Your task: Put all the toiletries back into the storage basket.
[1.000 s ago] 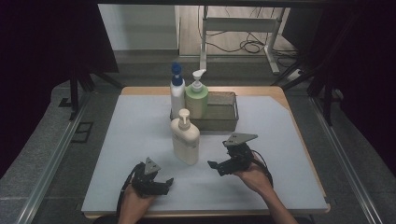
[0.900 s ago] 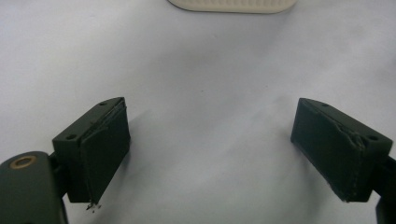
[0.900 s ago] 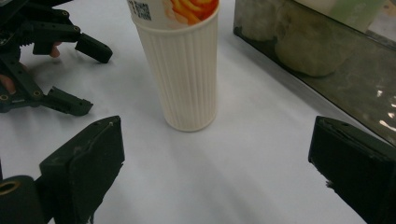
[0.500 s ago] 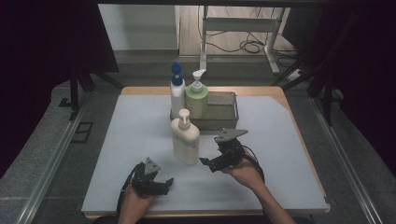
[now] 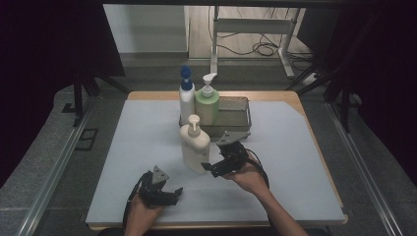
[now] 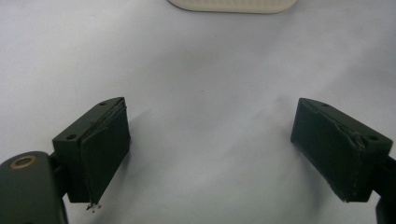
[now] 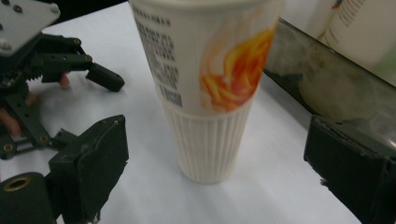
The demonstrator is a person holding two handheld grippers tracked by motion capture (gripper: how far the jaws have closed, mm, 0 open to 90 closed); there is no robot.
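Standing in the tray [image 5: 236,117] are two bottles, while both tongs gape wide near the cream bottle [image 5: 195,150].

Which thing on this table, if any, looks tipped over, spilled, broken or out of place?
Nothing stands out. The cream pump bottle stands upright on the mat, and the blue-capped bottle and green bottle stand upright at the tray. No spill shows.

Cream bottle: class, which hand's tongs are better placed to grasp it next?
Right. The right tongs are open beside the cream bottle, whose base stands between the jaws in the right gripper view. The left tongs sit farther off.
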